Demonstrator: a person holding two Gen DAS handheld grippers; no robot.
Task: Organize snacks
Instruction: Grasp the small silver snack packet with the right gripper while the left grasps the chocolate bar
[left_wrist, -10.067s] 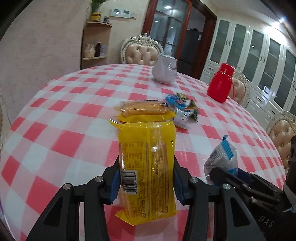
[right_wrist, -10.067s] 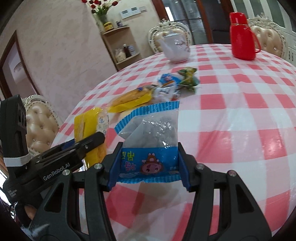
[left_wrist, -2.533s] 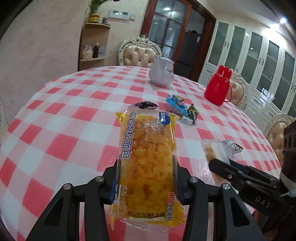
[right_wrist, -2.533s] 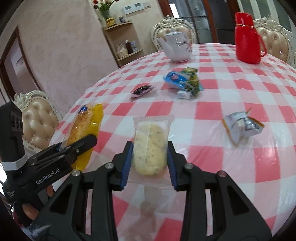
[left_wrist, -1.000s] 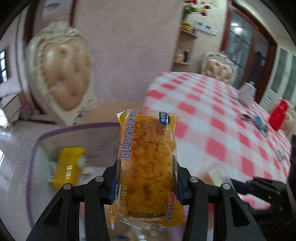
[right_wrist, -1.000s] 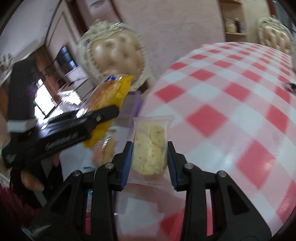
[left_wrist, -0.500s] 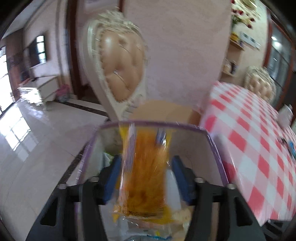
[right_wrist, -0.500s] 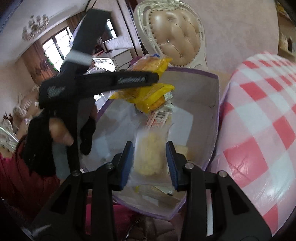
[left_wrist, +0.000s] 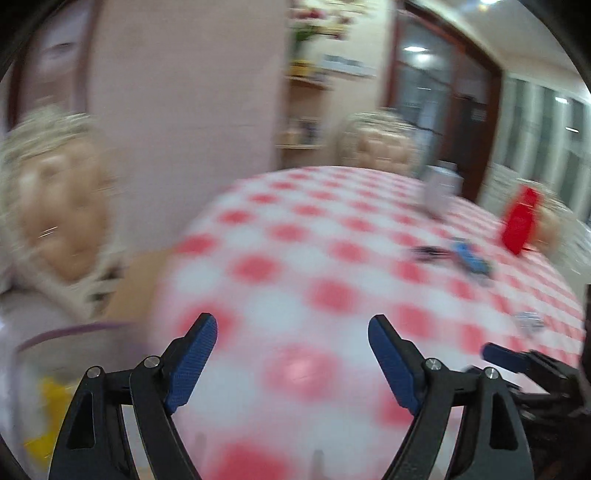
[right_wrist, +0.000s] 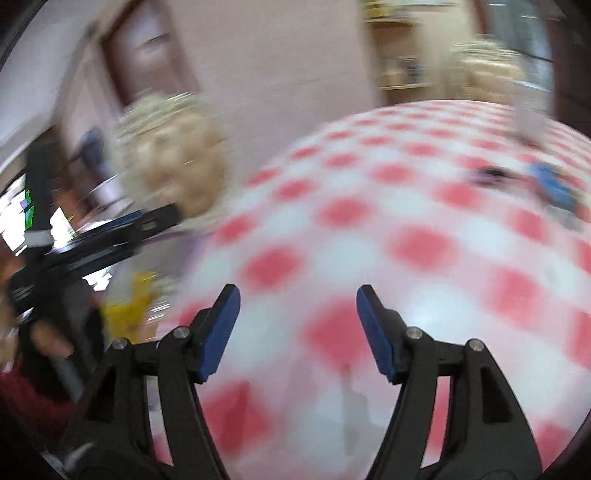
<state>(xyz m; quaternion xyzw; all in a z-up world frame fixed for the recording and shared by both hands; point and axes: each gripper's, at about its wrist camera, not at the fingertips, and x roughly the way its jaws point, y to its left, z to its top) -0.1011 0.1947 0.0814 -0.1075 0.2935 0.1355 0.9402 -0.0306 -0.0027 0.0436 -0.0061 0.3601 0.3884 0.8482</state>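
Spreading apart with nothing between its blue-padded black fingers, the left gripper points over the near edge of the round table covered in a red-and-white checked cloth; its jaws are opening and empty. The right gripper is likewise released, its jaws opening over the same cloth with no snack between the pads.

Both views are heavily blurred. In the left wrist view a yellow snack packet shows at the near left, below the table edge, inside what looks like a pale bin with a purple rim; its exact position inside cannot be told. The right wrist view shows the same yellow packet low at the left, beside the table edge.

Far right on the table lie a small blue-wrapped snack and a dark packet just beside it, with a silvery wrapper nearer, at the right edge. A red jug and a white pitcher stand farther back. A cream tufted chair stands left of the table
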